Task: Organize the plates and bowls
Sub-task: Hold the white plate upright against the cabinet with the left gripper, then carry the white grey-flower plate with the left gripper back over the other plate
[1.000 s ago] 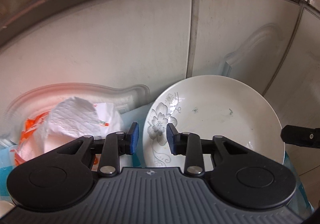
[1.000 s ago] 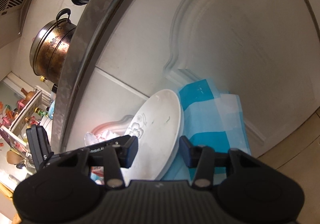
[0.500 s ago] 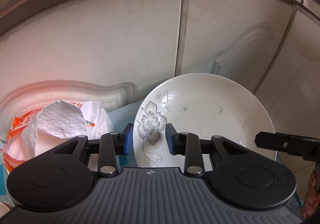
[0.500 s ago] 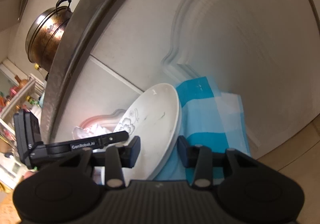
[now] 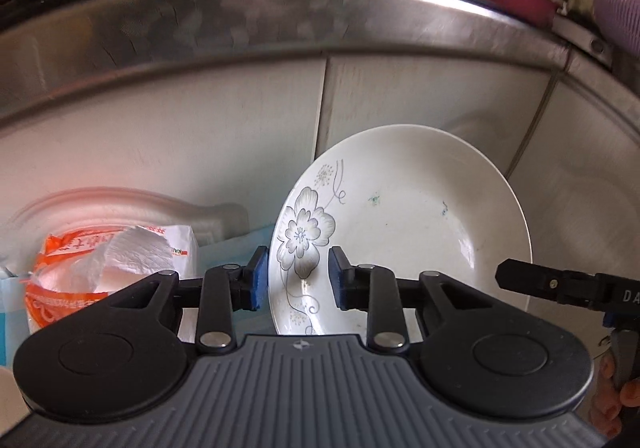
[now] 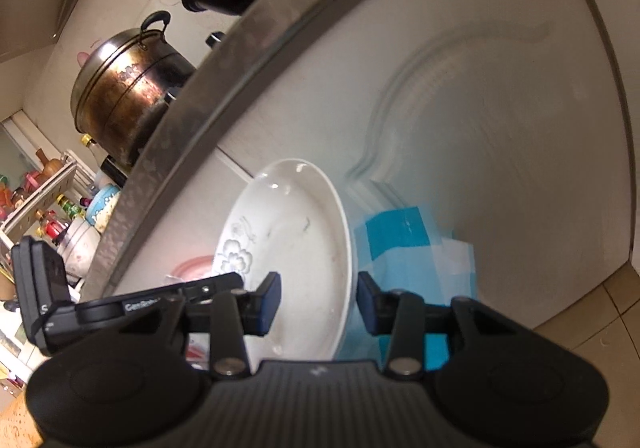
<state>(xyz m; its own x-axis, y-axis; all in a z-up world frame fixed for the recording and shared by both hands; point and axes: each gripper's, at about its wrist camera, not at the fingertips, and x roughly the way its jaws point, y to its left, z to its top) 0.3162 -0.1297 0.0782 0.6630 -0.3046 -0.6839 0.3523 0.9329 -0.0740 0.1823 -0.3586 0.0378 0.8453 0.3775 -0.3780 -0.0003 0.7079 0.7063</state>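
I have both tongs straddling the white flowered plate (image 5: 400, 224), which stands on edge against the white cabinet door (image 5: 200, 136): my left gripper (image 5: 296, 278) brackets its left rim and my right gripper (image 6: 318, 302) its right rim, both spread and clamping nothing. I judge this the pick-up step; next I must clench on the rim and lift. The steel counter edge (image 5: 320, 16) overhangs above, so room lies toward me.

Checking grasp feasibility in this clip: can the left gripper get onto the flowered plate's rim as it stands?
Probably yes. The left gripper is open with the plate's left rim between its blue pads, and nothing sits between them. The paper bag lies off to the side.
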